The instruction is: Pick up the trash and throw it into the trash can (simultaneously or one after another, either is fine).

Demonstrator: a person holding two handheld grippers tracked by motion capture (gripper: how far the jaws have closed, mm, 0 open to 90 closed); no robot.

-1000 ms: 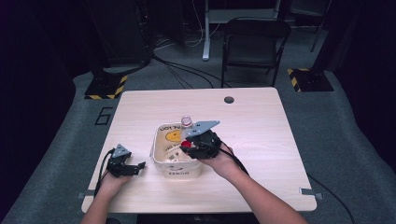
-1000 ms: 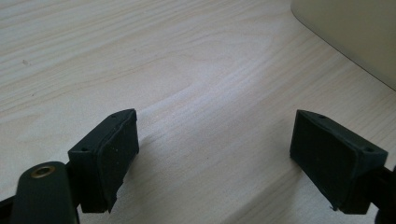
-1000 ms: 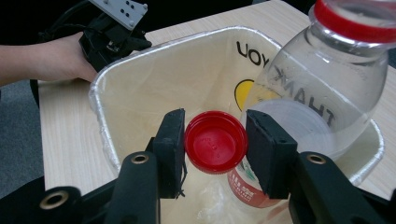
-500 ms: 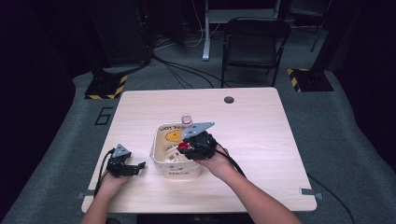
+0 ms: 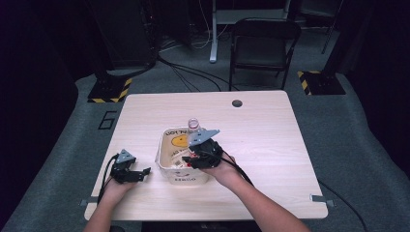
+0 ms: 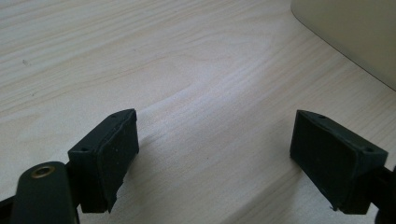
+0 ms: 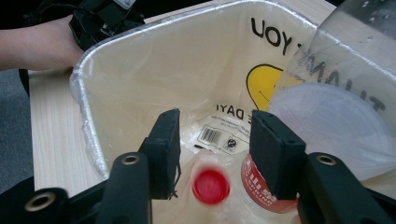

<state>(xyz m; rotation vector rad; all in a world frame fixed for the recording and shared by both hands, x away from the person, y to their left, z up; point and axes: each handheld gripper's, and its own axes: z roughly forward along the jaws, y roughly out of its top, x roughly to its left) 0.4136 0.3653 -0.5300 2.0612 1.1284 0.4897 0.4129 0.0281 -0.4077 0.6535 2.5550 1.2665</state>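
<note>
The right gripper [image 7: 212,149] is held over the white bin [image 7: 88,116], its jaws parted and lately seen to be opening, with nothing pressed between the pads. Just below the gap, a bottle with a red cap [image 7: 211,186] is seen falling or lying inside the bin, its cap blurred; a red label is visible under the right-hand jaw. Beside it, to the right of the jaws, a clear plastic cup [image 7: 336,93] is tilted against the bin's liner, on which a yellow mark and dark lettering are printed. In the high view the right gripper [image 5: 193,157] is seen above the bin [image 5: 167,145] near the middle of the table [image 5: 270,135], and a small clear bottle [image 5: 193,124] is stood upright just behind the bin's far rim. The left gripper [image 6: 215,154] is rested low over bare wood, jaws wide apart and empty, with the bin's wall [image 6: 355,32] near at its upper right
</note>
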